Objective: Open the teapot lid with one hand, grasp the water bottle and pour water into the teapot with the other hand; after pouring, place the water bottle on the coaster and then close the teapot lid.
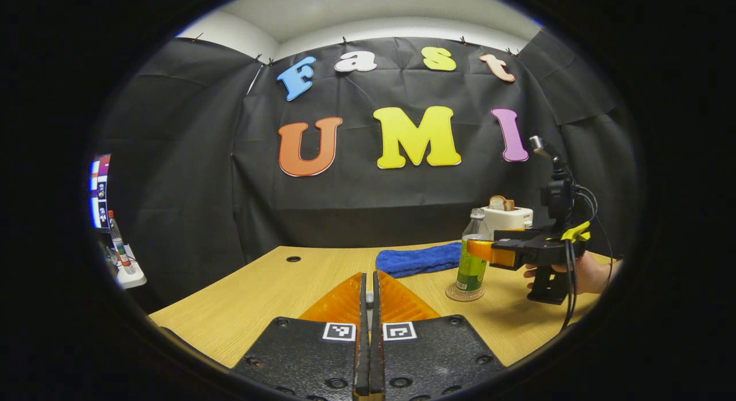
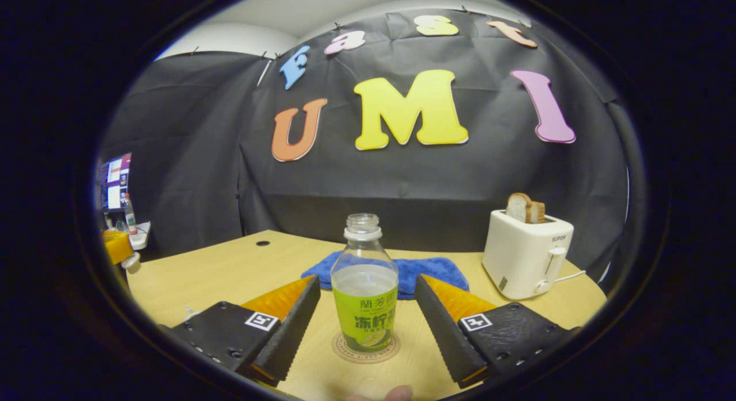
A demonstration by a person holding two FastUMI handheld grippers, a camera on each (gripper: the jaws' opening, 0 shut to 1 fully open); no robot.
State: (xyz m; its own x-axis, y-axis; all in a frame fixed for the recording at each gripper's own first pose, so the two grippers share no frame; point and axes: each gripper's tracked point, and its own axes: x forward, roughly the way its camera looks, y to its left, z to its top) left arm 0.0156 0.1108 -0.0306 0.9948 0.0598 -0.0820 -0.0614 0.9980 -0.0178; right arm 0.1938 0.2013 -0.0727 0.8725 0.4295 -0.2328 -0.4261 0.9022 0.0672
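One water bottle [image 2: 364, 291] upright on coaster [image 2: 339, 349], right gripper [image 2: 365, 326] jaws apart (uncapped)

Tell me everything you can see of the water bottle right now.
The water bottle is clear plastic with a green label band around its lower body, uncapped, its threaded neck open, liquid reaching about shoulder height. It stands upright on a round coaster on the wooden table, in front of a blue towel. The right hand-held gripper is open, one finger on each side of the bottle, neither pressing it.
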